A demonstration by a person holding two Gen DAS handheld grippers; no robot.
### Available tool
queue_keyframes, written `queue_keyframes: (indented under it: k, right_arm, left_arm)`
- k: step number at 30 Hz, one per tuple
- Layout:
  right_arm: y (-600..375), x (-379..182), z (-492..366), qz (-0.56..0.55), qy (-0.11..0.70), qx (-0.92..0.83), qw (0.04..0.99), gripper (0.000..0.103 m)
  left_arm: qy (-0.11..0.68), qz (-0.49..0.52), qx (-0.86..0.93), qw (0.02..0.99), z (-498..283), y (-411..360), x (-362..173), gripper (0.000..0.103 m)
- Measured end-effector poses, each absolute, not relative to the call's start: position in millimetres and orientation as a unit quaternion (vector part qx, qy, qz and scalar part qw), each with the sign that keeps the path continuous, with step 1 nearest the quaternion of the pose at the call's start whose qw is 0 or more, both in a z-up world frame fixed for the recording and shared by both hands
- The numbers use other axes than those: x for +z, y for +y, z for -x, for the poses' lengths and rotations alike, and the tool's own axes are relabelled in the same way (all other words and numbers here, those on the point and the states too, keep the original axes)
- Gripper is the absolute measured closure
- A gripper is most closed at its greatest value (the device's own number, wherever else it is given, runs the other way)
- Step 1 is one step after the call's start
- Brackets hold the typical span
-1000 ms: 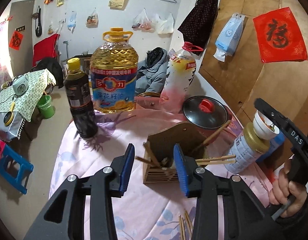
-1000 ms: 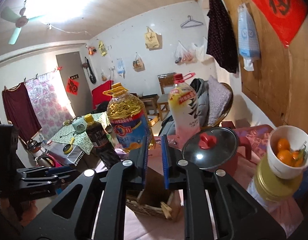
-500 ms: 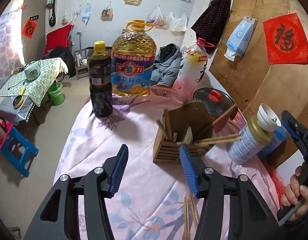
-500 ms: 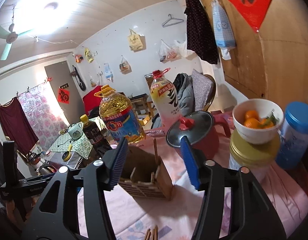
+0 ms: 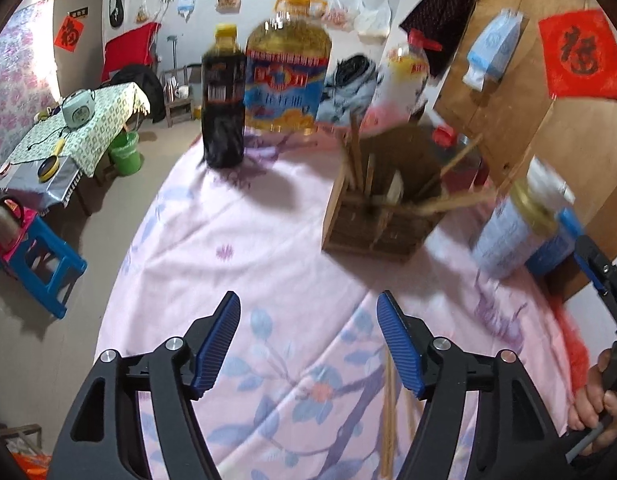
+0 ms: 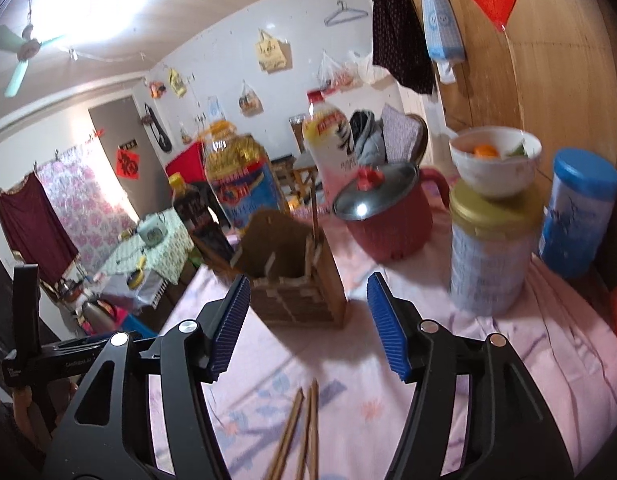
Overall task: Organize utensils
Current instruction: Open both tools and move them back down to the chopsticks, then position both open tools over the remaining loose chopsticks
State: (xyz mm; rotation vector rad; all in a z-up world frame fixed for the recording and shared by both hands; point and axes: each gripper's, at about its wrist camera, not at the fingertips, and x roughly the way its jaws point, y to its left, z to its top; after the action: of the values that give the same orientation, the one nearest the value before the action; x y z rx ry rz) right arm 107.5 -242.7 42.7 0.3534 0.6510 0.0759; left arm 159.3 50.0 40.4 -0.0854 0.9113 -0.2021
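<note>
Wooden chopsticks (image 6: 304,432) lie loose on the pink floral tablecloth (image 6: 448,392), below and between the blue ribbed fingers (image 6: 230,324) of the right gripper (image 6: 308,324), whose jaws stand wide apart and hold nothing. Beyond those fingers stands a slatted wooden utensil holder (image 6: 296,276) with one stick upright in it. The right wrist view alone shows what sits past the right finger: a red pot with a glass lid (image 6: 384,216), a gold-lidded tin (image 6: 488,252) carrying a white bowl of oranges (image 6: 494,160), and a blue-lidded canister (image 6: 576,216). The left wrist view shows the left gripper (image 5: 308,344) with its fingers (image 5: 396,344) also spread apart and empty, the loose chopsticks (image 5: 388,412) running down just beside its right finger. Ahead of those fingers the same holder (image 5: 376,216) appears from higher up, revealing several sticks leaning out toward the right. Farther beyond the left finger stand a dark sauce bottle (image 5: 223,100) and a large yellow oil jug (image 5: 286,68), both blurred. A hand (image 5: 600,400) gripping a black handle shows at this view's right edge.
</note>
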Motion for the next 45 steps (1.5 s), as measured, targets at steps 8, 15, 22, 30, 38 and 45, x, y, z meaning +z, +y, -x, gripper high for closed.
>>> queue_keyframes:
  k: [8, 15, 22, 30, 38, 45]
  right_arm:
    - [-233, -19, -67, -0.141, 0.397, 0.029, 0.906, 0.043]
    - [-214, -74, -35, -0.081, 0.477, 0.049, 0.874, 0.042]
    - [-203, -91, -20, -0.057, 0.509, 0.06, 0.857, 0.041]
    - [-208, -87, -13, -0.046, 0.507, 0.046, 0.859, 0.033]
    - [-218, -82, -9, -0.038, 0.502, 0.025, 0.863, 0.033]
    - [-223, -79, -7, -0.026, 0.501, 0.01, 0.865, 0.033]
  left_arm:
    - [0.498, -0.004, -0.099, 0.861, -130, 37, -27, 0.033]
    - [0.543, -0.019, -0.13, 0.83, -105, 24, -76, 0.031]
    - [0.559, -0.032, -0.161, 0.813, -91, 4, -98, 0.024]
    - [0.56, -0.057, -0.182, 0.806, -93, -21, -107, 0.018]
    - [0.562, -0.067, -0.177, 0.805, -109, -27, -115, 0.018]
    - [0.562, -0.074, -0.177, 0.804, -123, -33, -119, 0.018]
